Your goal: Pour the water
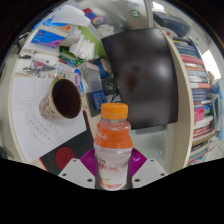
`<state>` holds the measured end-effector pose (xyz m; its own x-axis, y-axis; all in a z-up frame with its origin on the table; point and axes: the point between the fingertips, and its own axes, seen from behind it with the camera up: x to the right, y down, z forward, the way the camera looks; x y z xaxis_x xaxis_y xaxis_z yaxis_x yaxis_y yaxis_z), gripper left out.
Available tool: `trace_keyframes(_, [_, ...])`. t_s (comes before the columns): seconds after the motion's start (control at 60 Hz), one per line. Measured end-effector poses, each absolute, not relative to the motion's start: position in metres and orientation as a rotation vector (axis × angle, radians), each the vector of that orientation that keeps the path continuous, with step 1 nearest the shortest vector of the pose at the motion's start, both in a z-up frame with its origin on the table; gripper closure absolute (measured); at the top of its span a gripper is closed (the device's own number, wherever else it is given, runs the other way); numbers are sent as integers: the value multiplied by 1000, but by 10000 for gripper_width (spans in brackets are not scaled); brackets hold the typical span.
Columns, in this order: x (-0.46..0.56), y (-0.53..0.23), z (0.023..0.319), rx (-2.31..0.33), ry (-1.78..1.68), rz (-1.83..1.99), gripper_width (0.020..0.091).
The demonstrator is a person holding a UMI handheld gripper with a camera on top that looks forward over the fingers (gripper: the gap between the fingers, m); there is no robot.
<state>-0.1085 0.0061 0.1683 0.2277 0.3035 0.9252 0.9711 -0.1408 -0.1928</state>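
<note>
The claw (113,172) is reaching forward over the desk (30,125), roughly level, and is gripping a bottle (113,148) upright between its two fingers, with the magenta pads (89,161) pressing against the bottle's sides. The holding hand is not in view. The bottle is carrying an orange cap and orange liquid, and its white label has print too small to read. A mug (62,100) with a dark inside is sitting on the white desk beyond the fingers and to the left of the bottle. A dark monitor (140,75) is standing behind the bottle, and a shelf of books (196,90) is rising to the right.
</note>
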Motion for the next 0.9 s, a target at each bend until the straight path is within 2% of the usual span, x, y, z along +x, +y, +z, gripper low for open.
trace_keyframes(0.15, [-131,14,153,-1509,-1504,-1080,743])
trace_keyframes(0.433, [-133,33,154,-1308,-1766,-1360,741])
trace_keyframes(0.717, [-147,29,151,-1335,-1738,-1306,740])
trace_keyframes(0.9, [-160,12,179,-1553,-1397,-966,738])
